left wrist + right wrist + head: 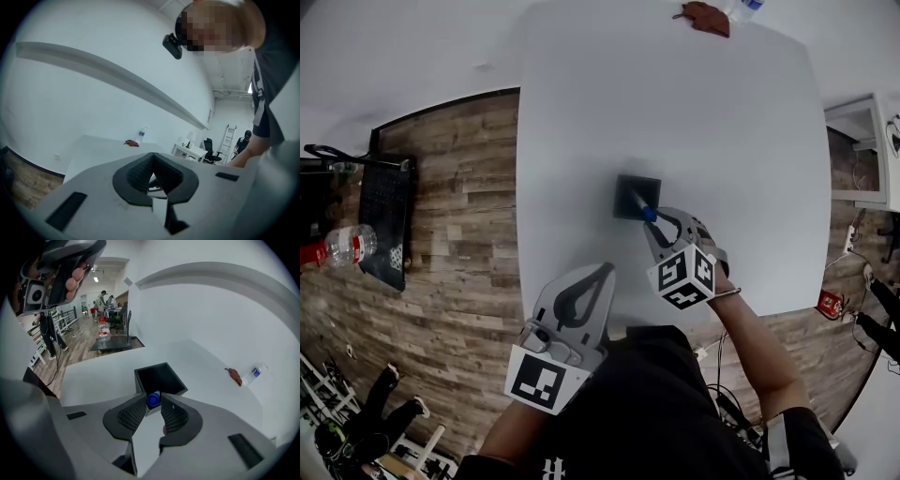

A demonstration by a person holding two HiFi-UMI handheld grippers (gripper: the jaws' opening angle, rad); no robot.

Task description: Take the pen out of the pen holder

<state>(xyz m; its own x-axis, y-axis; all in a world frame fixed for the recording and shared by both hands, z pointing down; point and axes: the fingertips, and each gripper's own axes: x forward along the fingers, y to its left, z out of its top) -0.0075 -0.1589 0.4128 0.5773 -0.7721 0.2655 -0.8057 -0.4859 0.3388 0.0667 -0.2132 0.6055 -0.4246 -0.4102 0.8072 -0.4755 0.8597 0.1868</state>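
Observation:
A black square pen holder [635,196] stands near the middle of the white table [722,141]. A pen [642,208] with a blue end leans out of it toward me. My right gripper [651,225] has its jaws closed on that blue end, just at the holder's near rim. In the right gripper view the pen's blue end [153,400] sits pinched between the two tips of my right gripper [153,398], with the pen holder [159,377] right behind. My left gripper [603,273] hangs shut and empty over the table's front edge; in its own view the left gripper [152,157] points up, away from the holder.
A brown object [705,17] and a water bottle [748,7] lie at the table's far edge. A black side table [389,220] with a bottle [352,246] stands on the wood floor at left. A white desk [862,150] is at right.

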